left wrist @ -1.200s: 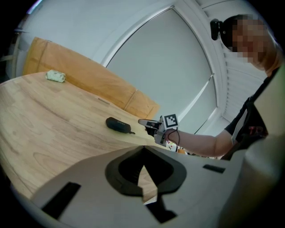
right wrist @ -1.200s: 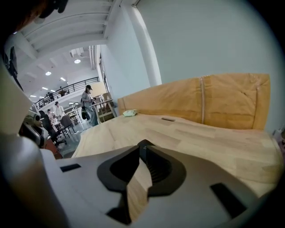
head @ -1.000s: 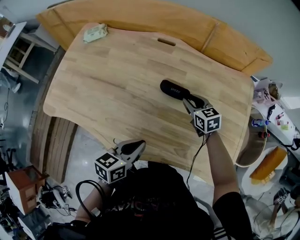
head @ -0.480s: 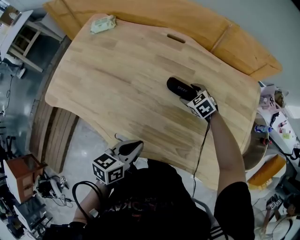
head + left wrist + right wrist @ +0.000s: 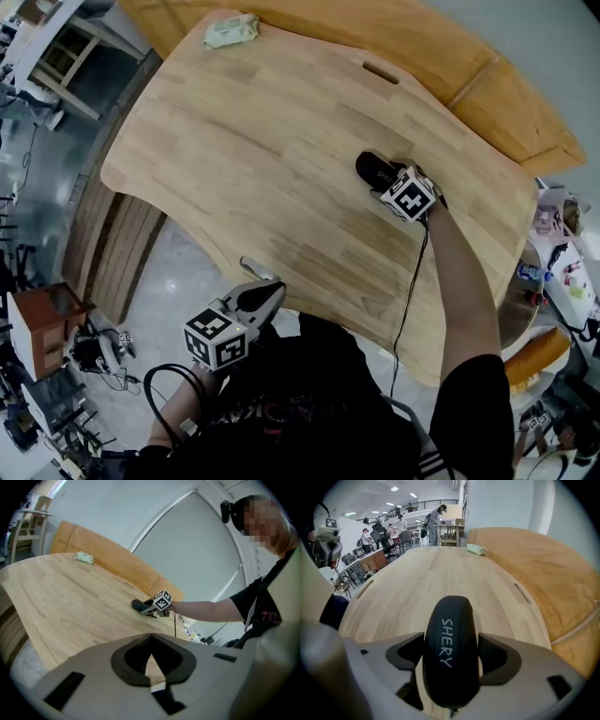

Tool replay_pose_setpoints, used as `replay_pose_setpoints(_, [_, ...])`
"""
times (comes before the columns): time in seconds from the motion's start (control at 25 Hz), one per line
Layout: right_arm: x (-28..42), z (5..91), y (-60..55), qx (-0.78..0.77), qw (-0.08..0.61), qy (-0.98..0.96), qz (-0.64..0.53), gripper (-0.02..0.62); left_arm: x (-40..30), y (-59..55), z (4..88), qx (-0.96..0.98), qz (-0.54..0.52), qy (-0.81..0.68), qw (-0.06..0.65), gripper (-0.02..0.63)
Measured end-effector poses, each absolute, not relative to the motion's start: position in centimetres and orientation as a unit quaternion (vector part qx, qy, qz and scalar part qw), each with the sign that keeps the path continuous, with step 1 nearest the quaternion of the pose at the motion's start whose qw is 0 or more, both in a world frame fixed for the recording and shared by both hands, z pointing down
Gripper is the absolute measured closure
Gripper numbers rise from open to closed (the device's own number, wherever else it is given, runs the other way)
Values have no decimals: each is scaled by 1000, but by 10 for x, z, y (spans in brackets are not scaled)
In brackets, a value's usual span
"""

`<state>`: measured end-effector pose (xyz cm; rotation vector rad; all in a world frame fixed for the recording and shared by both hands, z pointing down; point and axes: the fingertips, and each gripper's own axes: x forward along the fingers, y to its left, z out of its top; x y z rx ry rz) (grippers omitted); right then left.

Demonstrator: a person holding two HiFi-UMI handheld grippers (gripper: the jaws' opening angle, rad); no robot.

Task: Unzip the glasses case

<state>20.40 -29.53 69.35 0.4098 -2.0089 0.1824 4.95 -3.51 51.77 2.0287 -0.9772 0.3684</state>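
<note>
Light wooden table (image 5: 244, 159) with a black glasses case (image 5: 372, 169) lying flat on it, right of centre, nearer the far edge. White "SHERY" lettering along the top of the case in the right gripper view. Zip not made out in any view.

Steeply down-tipped right tool (image 5: 382, 178) over the near end of the case, marker cube toward the person. Jaws just been opening and now spread wide. Case between them, dark pads (image 5: 403, 653) flanking each long side, no squeeze visible: released, not grasping. Black cable (image 5: 410, 291) trailing from it back along the forearm.

Off the table's near edge, in front of the body: left tool (image 5: 261, 295), well apart from the case. Clenched, pads (image 5: 124, 660) together, nothing between them. Far across the table in the left gripper view, the case with the other tool over it.

Pale green packet (image 5: 231, 30) at the far left corner of the table, well apart from the rest. Narrow slot (image 5: 381, 72) cut in the tabletop near the far edge. Orange-brown board (image 5: 497, 103) just beyond that edge.
</note>
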Motion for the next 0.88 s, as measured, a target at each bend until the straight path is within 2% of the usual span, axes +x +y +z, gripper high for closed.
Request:
replay_pose_setpoints(0.24, [202, 694, -295, 165, 523, -834, 66, 236, 45, -32, 521, 805, 142, -394, 421, 595])
replay_pose_setpoints(0.56, [181, 654, -272, 119, 465, -877, 26, 242, 49, -37, 517, 813, 139, -383, 417, 594])
replay_pose_setpoints(0.88, [172, 597, -239, 85, 435, -895, -51, 245, 54, -45, 518, 831, 128, -352, 410, 595])
